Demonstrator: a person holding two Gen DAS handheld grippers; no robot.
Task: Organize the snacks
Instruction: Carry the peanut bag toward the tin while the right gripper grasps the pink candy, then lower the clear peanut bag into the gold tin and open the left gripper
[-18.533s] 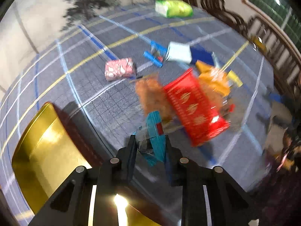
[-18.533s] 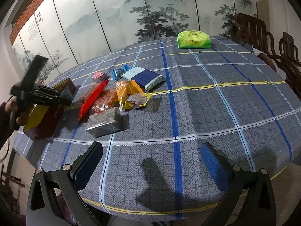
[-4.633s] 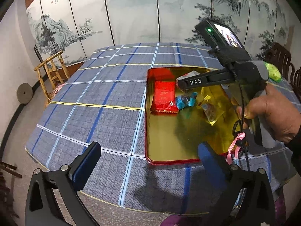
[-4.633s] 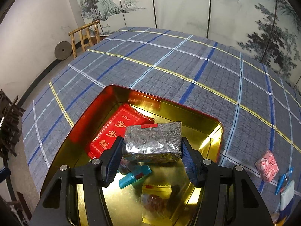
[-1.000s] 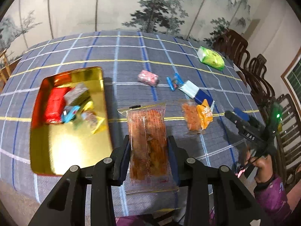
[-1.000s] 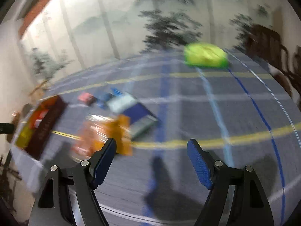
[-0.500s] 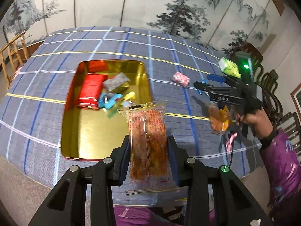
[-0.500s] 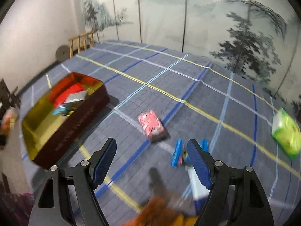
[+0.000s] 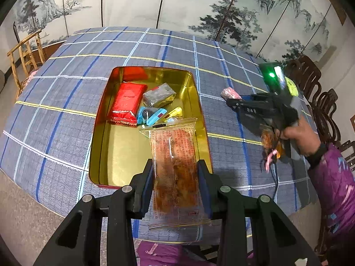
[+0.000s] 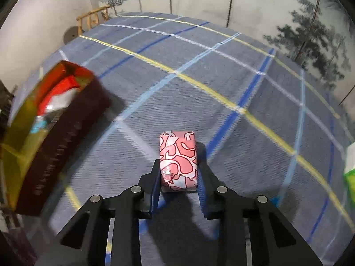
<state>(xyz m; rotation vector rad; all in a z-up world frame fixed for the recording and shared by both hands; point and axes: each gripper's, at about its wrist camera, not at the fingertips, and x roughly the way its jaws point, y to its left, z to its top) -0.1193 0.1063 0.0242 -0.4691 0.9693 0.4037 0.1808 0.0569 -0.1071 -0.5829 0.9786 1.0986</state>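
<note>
The gold tin [image 9: 200,108] on the checked tablecloth [image 9: 66,88] already holds a red packet [image 9: 127,98], a grey foil packet [image 9: 158,94], a blue-wrapped sweet [image 9: 152,114] and a yellow one [image 9: 175,112]. The left gripper [image 9: 175,184] is clamped on a clear packet of brown snack [image 9: 175,166], held above the tin's near end and not yet dropped in. The right gripper [image 10: 178,177] has its jaws closed against the sides of a pink patterned packet [image 10: 178,159] on the cloth, well apart from the tin. An orange packet [image 9: 267,140] and a green bag [image 10: 349,168] remain out, so the task looks roughly half done.
</note>
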